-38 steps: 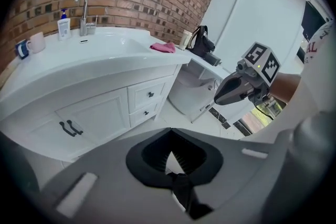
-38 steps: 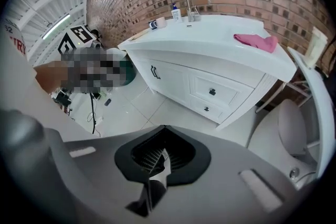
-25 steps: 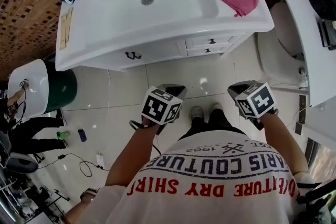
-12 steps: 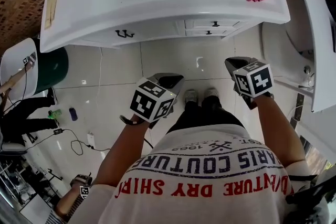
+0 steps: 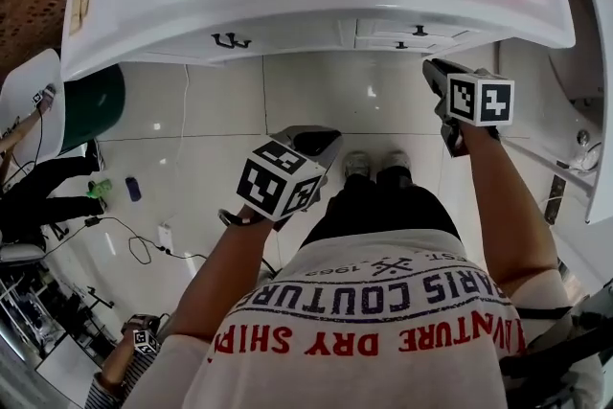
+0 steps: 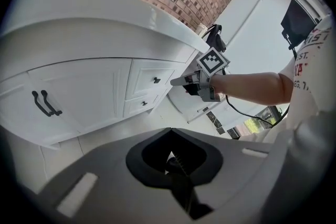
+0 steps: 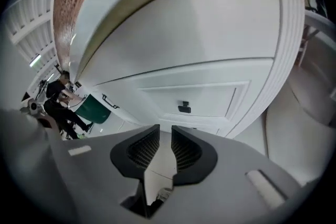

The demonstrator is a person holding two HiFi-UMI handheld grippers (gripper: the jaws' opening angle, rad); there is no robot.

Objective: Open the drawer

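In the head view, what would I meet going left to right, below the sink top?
green bin → cabinet door handles → left gripper → shoes → right gripper, whose jaws have just been opening with nothing between them.

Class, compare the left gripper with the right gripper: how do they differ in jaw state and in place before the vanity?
The left gripper has its jaws closed together; the right gripper has its jaws slightly apart, having just been opening, with nothing between them. The right gripper is close to the drawer fronts; the left gripper sits farther back. Both hold nothing.
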